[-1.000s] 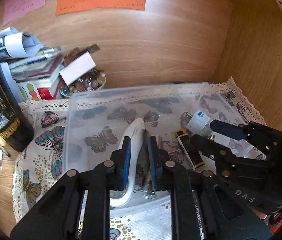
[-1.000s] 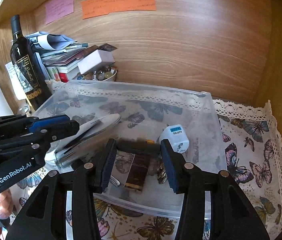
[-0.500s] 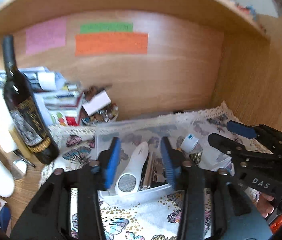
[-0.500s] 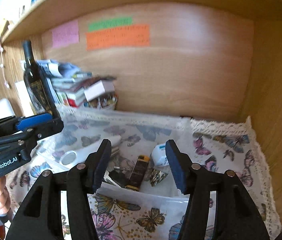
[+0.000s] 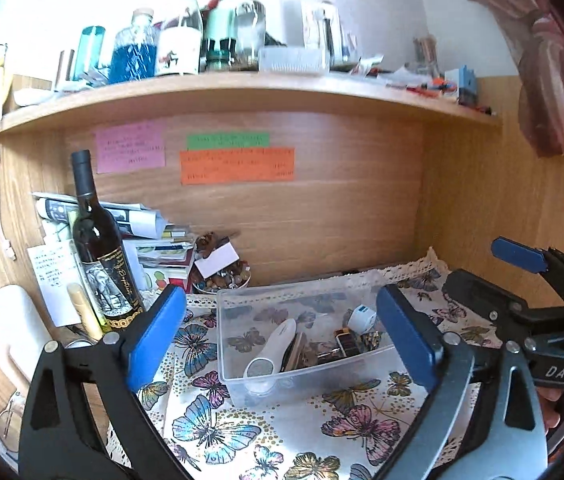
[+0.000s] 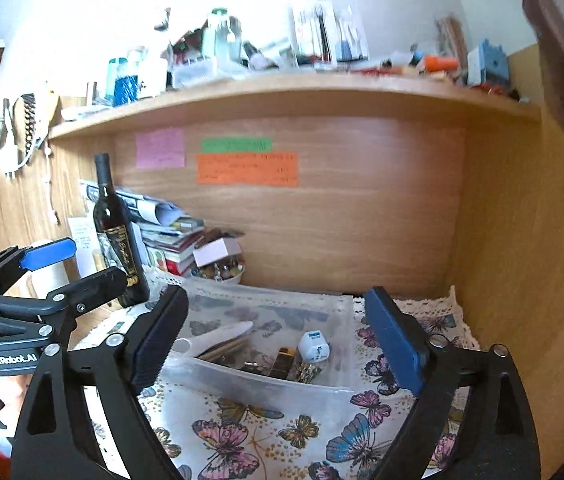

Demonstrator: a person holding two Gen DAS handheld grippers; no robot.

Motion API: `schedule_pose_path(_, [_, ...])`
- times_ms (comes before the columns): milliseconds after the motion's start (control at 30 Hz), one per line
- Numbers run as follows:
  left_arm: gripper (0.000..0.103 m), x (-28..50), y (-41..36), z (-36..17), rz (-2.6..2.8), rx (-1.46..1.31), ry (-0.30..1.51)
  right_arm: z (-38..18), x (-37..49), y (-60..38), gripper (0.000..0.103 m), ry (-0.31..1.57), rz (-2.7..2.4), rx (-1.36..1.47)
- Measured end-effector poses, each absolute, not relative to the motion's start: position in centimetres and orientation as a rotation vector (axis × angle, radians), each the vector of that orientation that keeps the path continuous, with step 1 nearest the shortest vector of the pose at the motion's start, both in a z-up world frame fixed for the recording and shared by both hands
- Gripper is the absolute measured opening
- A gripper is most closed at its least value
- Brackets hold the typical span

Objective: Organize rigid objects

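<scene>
A clear plastic box (image 5: 242, 388) (image 6: 345, 320) stands on the butterfly cloth (image 5: 282, 432) in a wooden desk nook. In it lie a white foot file (image 5: 274, 344) (image 6: 222, 338), a white travel adapter (image 5: 363, 317) (image 6: 314, 350), a brown rectangular item (image 5: 345, 342) (image 6: 283, 360) and small metal pieces. My left gripper (image 5: 280, 334) is open and empty, held back above the box's front. My right gripper (image 6: 278, 338) is open and empty, also back from the box. Each gripper shows at the side of the other's view.
A dark wine bottle (image 5: 100, 252) (image 6: 116, 232) stands left of the cloth, with stacked papers and books (image 5: 150, 240) and a bowl of small items (image 5: 222, 276) behind. A wooden shelf (image 5: 242, 88) crowded with bottles runs overhead. A side wall (image 5: 501, 220) closes the right.
Both grippers have pulled up and back from inside the box and opened wide. The foot file, held by the left gripper a second ago, now lies in the box.
</scene>
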State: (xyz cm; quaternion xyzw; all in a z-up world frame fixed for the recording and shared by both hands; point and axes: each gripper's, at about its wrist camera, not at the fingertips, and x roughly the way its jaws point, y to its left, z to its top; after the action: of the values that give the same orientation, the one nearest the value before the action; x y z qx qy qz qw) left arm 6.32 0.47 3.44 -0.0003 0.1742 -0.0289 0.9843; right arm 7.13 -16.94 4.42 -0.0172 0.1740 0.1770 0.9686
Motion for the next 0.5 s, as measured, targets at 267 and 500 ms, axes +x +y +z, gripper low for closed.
schedule_pose_path(267, [0.102,4.2,0.5,4.2,-0.037,-0.007,0.314,5.1,5.3,-17.6,0.101,0.313,0.352,-0.013])
schedule_pose_path(500, [0.102,3.6,0.5,4.2,-0.031,-0.004,0.307,5.3,4.5,-17.7,0.102,0.299,0.35,-0.009])
